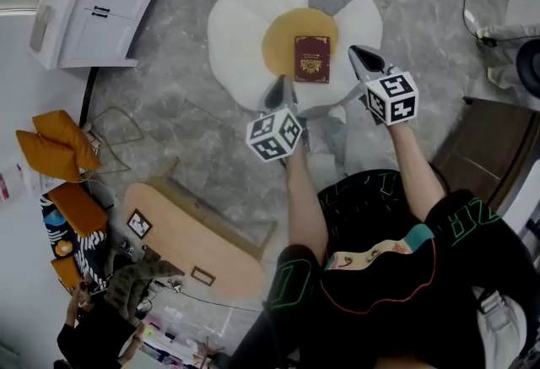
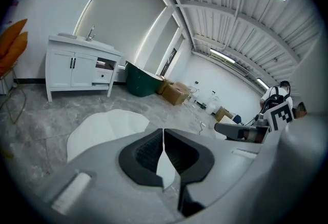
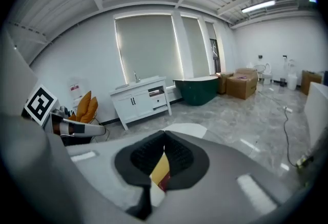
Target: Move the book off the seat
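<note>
Beside the book [image 1: 311, 58], left gripper [image 1: 279, 94] and right gripper [image 1: 365, 60] tilt down, fingers [image 2: 145, 154] pressed together.

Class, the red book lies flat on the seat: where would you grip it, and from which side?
Probably the near short edge of the book, approached from the near side of the seat: it lies flat, cover up, so only its thin edges offer a grip.

Open marble floor [image 1: 169, 105] all round the petal-shaped seat [image 1: 240, 29], free air above its top, only the flat red book [image 1: 311, 58] there, lying between left claw [image 1: 283, 84] and right claw [image 1: 359, 55]. Closer in, wooden table [image 1: 194, 232] at left and dark brown furniture [image 1: 481, 148] at right; white sink cabinet [image 1: 110, 4] well apart, far left.
</note>
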Available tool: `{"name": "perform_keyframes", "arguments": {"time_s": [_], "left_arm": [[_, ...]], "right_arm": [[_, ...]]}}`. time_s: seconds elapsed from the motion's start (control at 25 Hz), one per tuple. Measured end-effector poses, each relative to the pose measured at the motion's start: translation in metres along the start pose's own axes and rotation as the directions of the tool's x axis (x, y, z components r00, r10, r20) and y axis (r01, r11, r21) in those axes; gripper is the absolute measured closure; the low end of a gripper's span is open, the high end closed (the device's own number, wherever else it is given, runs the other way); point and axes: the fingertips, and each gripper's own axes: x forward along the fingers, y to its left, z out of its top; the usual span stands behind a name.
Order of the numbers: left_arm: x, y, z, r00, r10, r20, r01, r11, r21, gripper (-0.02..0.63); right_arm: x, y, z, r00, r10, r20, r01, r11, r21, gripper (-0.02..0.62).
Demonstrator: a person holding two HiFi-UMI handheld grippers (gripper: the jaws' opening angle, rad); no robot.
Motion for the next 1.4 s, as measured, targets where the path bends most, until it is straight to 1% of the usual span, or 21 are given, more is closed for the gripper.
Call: {"name": "perform_keyframes", "arguments": {"time_s": [0.16,0.28,0.4,0.52,0.68,0.8,0.92,1.0,1.12,1.16,1.2,1.24,1.28,1.32,1.36,1.4], "left_arm": [[0.03,0.01,-0.019,0.998,-0.004,-0.062,0.002,1.0,-0.024,0.594],[0.044,0.013,-0.043,0.992,-0.025,-0.127,0.02,0.999,-0.042,0.594],[0.063,0.029,-0.078,0.981,-0.048,-0.187,0.035,0.997,-0.07,0.595],[0.109,0.065,-0.124,0.967,-0.064,-0.248,0.04,0.994,-0.102,0.595],[0.157,0.097,-0.172,0.949,-0.084,-0.304,0.058,0.994,-0.094,0.595],[0.177,0.112,-0.211,0.924,-0.099,-0.37,0.072,0.994,-0.086,0.595],[0.194,0.126,-0.249,0.893,-0.109,-0.436,0.088,0.994,-0.069,0.594],[0.205,0.138,-0.271,0.87,-0.098,-0.483,0.09,0.995,-0.04,0.594],[0.223,0.158,-0.297,0.828,-0.054,-0.558,0.078,0.997,0.02,0.594],[0.229,0.163,-0.304,0.817,-0.039,-0.576,0.072,0.997,0.033,0.594],[0.234,0.168,-0.311,0.809,-0.03,-0.587,0.065,0.997,0.039,0.591],[0.239,0.173,-0.318,0.803,-0.028,-0.595,0.062,0.997,0.037,0.568],[0.244,0.177,-0.326,0.797,-0.034,-0.603,0.067,0.997,0.032,0.496],[0.248,0.18,-0.334,0.789,-0.047,-0.612,0.081,0.996,0.029,0.405],[0.252,0.182,-0.344,0.78,-0.063,-0.623,0.102,0.994,0.027,0.344],[0.256,0.184,-0.353,0.771,-0.078,-0.632,0.122,0.992,0.027,0.319]], "right_arm": [[0.027,-0.015,-0.036,0.997,0.005,-0.074,0.001,0.997,0.083,0.592],[0.036,-0.019,-0.069,0.989,0.0,-0.145,0.019,0.991,0.129,0.592],[0.046,-0.016,-0.103,0.976,0.008,-0.22,0.018,0.993,0.115,0.592],[0.075,-0.022,-0.141,0.963,0.019,-0.267,0.002,0.997,0.081,0.592],[0.106,-0.041,-0.208,0.938,0.009,-0.347,0.026,0.995,0.095,0.592],[0.126,-0.048,-0.25,0.918,0.004,-0.397,0.044,0.993,0.11,0.592],[0.146,-0.054,-0.286,0.908,0.002,-0.42,0.068,0.986,0.151,0.592],[0.163,-0.055,-0.309,0.902,0.015,-0.431,0.074,0.979,0.189,0.592],[0.188,-0.052,-0.345,0.889,0.073,-0.453,0.062,0.959,0.277,0.592],[0.195,-0.052,-0.356,0.882,0.095,-0.462,0.056,0.951,0.303,0.541],[0.202,-0.054,-0.367,0.874,0.112,-0.473,0.055,0.944,0.325,0.467],[0.208,-0.055,-0.377,0.868,0.121,-0.482,0.059,0.938,0.342,0.439],[0.214,-0.057,-0.387,0.864,0.121,-0.489,0.068,0.934,0.352,0.434],[0.219,-0.058,-0.396,0.862,0.118,-0.494,0.077,0.931,0.356,0.426],[0.224,-0.06,-0.405,0.86,0.114,-0.498,0.084,0.93,0.358,0.403],[0.229,-0.061,-0.414,0.857,0.112,-0.503,0.088,0.93,0.357,0.39]]}}
